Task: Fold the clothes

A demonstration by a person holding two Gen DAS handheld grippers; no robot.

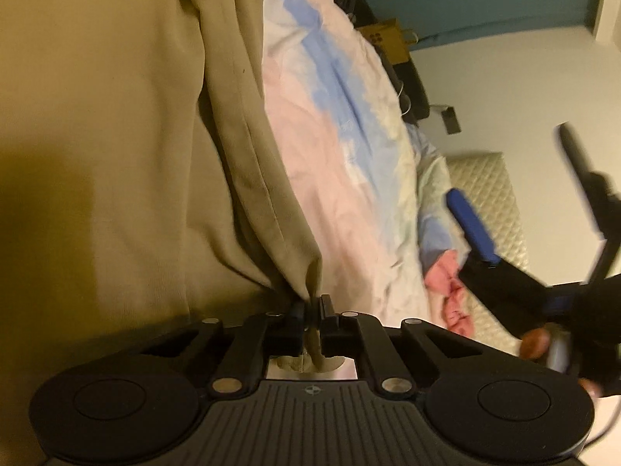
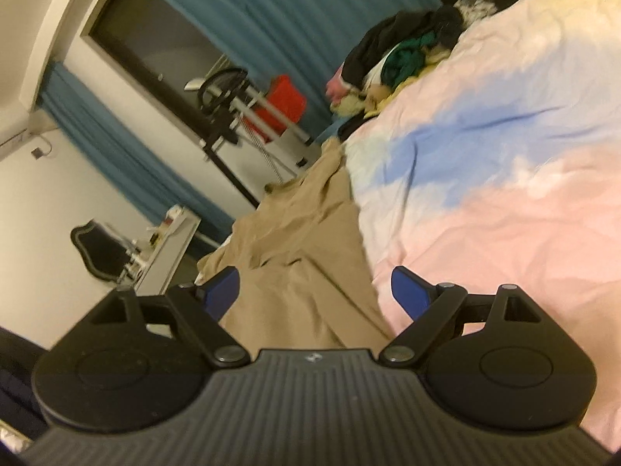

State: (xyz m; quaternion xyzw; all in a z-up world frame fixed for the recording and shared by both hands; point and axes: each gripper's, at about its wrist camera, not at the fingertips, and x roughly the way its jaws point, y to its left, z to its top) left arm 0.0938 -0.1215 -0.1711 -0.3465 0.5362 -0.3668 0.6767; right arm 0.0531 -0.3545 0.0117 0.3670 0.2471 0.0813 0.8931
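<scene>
Left-wrist view: the left gripper [image 1: 310, 312] has its jaws pinched tight on a hem of the tan garment [image 1: 116, 155], which stretches away up the frame over the pastel bedspread [image 1: 330, 155]. The right gripper [image 2: 314, 291] — jaws wide, holding nothing — hovers over the same cloth, which runs lengthwise ahead along the bed's edge. A clothes pile [image 2: 403, 58] lies well beyond.

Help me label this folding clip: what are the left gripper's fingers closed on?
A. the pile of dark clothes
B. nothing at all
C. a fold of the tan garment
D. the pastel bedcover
C: in the left wrist view the left gripper has its fingers pinched together on a bunched edge of the tan garment, which lies on the pastel bedcover.
</scene>
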